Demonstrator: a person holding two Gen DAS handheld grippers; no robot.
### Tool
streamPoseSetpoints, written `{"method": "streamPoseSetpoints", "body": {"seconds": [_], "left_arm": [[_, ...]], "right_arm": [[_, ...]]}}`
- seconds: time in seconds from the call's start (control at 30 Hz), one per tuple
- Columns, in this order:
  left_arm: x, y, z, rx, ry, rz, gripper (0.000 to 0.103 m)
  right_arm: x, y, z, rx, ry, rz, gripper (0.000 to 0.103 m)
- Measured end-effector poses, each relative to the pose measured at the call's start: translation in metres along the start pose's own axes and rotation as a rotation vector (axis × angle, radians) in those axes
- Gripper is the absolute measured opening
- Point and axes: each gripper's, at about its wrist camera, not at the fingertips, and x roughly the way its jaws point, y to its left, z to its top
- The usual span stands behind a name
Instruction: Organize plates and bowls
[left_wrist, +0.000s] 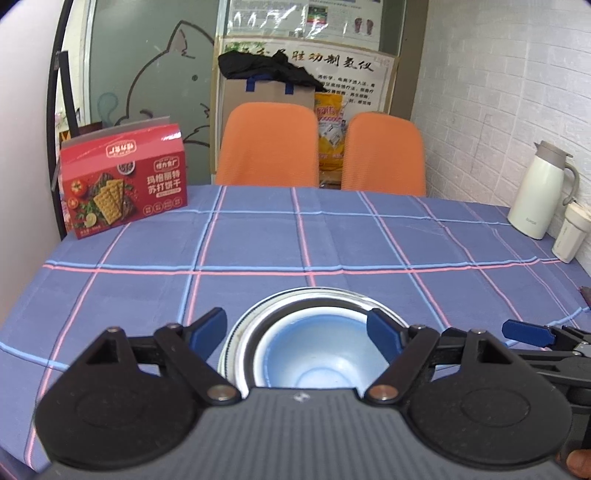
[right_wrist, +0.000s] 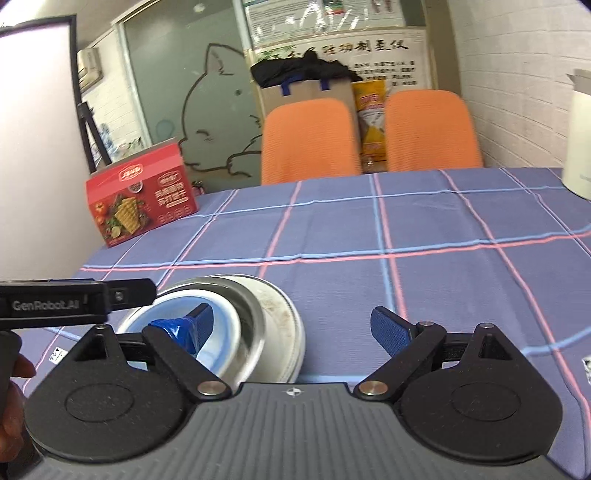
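A stack stands on the blue checked tablecloth: a blue-and-white bowl (left_wrist: 317, 354) nested in a steel bowl (left_wrist: 242, 343), on white plates (right_wrist: 284, 306). My left gripper (left_wrist: 295, 328) is open, its jaws wide apart on either side of the stack, just above it. My right gripper (right_wrist: 291, 328) is open and empty, to the right of the stack; its left finger (right_wrist: 201, 325) shows in front of the blue bowl (right_wrist: 221, 332). The left gripper's body (right_wrist: 74, 301) shows at the left edge of the right wrist view.
A red cracker box (left_wrist: 123, 181) stands at the table's far left. A white thermos jug (left_wrist: 541, 194) and a small cup (left_wrist: 570, 236) stand at the far right by the brick wall. Two orange chairs (left_wrist: 267, 146) stand behind the table.
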Motion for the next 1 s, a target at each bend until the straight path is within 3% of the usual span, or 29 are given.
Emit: {"method": "streamPoseSetpoints", "body": {"seconds": [0.2, 0.4, 0.67, 1.0], "left_arm": [[-0.028, -0.026, -0.02, 0.02, -0.06, -0.009, 0.083], [-0.044, -0.05, -0.047, 0.017, -0.046, -0.066, 0.083], [-0.069, -0.084, -0.089, 0.136, -0.062, -0.064, 0.083], [-0.111, -0.099, -0.13, 0.159, -0.086, -0.077, 0.083]], "right_arm": [[-0.027, -0.015, -0.012, 0.054, -0.042, -0.082, 0.08], [-0.059, -0.022, -0.028, 0.061, -0.055, -0.203, 0.08], [-0.1, -0.033, -0.059, 0.104, -0.108, -0.234, 0.08], [-0.151, -0.017, -0.093, 0.072, -0.183, -0.282, 0.08]]}}
